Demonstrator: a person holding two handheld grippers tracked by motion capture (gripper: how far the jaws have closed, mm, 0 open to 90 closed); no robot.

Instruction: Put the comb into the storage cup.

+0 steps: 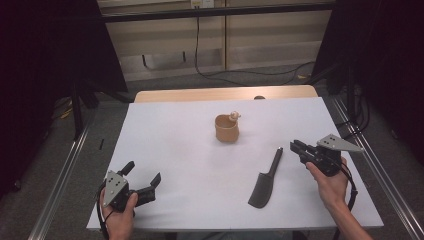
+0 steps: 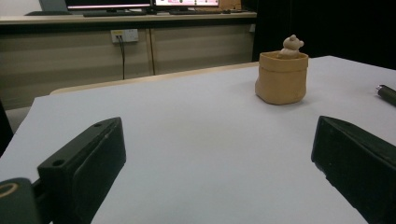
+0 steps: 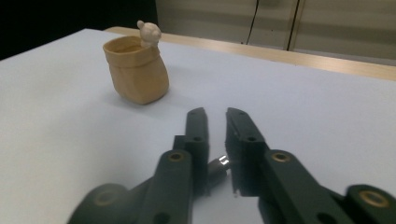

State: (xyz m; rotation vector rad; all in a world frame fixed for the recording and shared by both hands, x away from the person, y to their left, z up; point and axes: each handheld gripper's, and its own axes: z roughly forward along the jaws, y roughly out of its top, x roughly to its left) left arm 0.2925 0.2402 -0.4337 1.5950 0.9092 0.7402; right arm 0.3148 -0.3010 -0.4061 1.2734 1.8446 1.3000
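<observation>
Dark broad-bladed tool (image 1: 264,187) lay flat on the white table (image 1: 175,130), at the near right, blade towards the near edge and its slim handle (image 1: 275,159) pointing away, towards the far side. The right gripper (image 1: 295,146), held in the person's right hand (image 1: 330,187), sat just right of the handle's far end. In the right gripper view its jaws (image 3: 216,112) stood almost together, a narrow slit between them, and the shiny end of the handle (image 3: 219,164) showed low in that slit. Whether the pads pinched it or hung just over it could not be told.

The left gripper (image 1: 143,172) was at the near left of the table in the left hand (image 1: 120,220), well apart from the tool. Its jaws were wide apart with nothing between them, only bare table showing in the gap.

Towards the far middle stood a tan pot (image 1: 227,128), upright, with a small bear figure (image 1: 233,116) perched at its rim. It stood well clear of both grippers, and the tool's handle pointed roughly its way
</observation>
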